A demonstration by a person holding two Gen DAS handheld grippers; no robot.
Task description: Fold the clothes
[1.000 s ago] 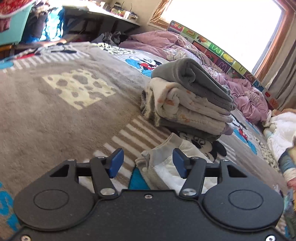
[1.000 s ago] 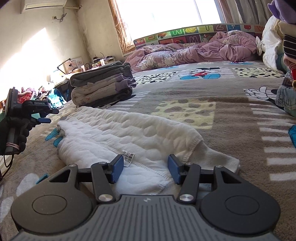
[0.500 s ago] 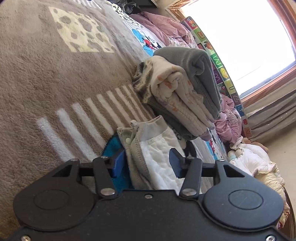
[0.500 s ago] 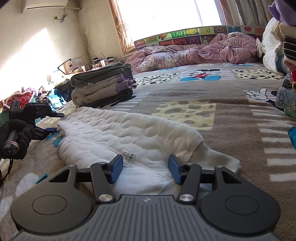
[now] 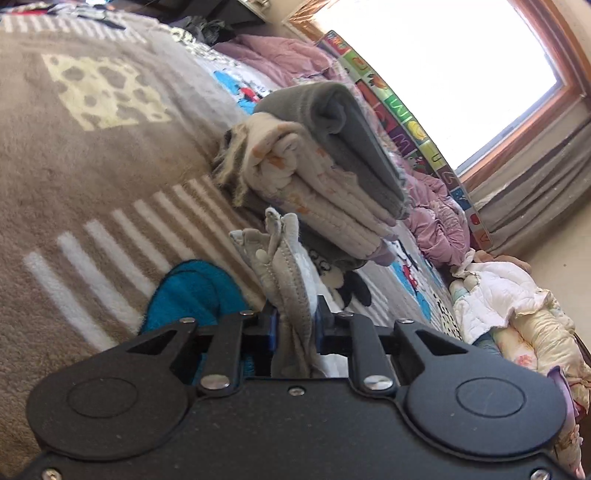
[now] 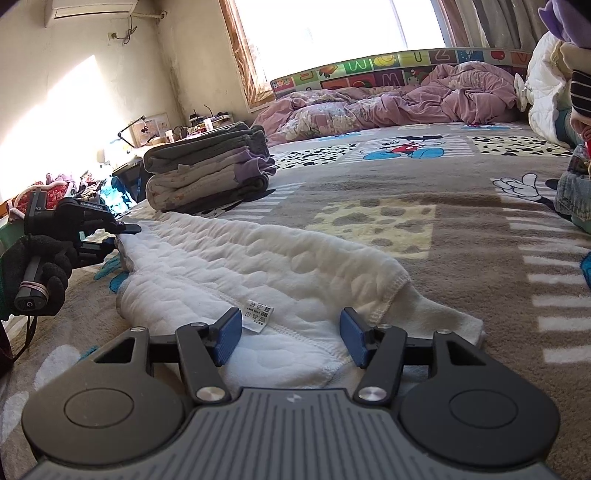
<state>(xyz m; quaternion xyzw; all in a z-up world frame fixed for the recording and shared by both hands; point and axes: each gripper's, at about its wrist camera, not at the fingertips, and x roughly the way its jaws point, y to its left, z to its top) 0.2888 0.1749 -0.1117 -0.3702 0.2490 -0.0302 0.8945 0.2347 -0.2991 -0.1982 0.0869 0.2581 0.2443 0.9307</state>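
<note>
Pinching the grey-trimmed end of the soft, light white garment (image 6: 258,266) in my left gripper (image 5: 295,328); beside its label (image 6: 258,314), my right gripper (image 6: 291,336) gapes wide, empty.

Daylight floods in through the window (image 6: 332,33) ahead of me, blown out to pure white with no detail in the panes in either view. A bright sun patch glares on the wall (image 6: 66,122) at my left. My right gripper (image 6: 291,334) casts a soft shadow on the white garment (image 6: 258,266) beneath it. The fisheye bends the window frame and the bed's edges. My left view is tilted and slightly soft; far clutter is blurry.
</note>
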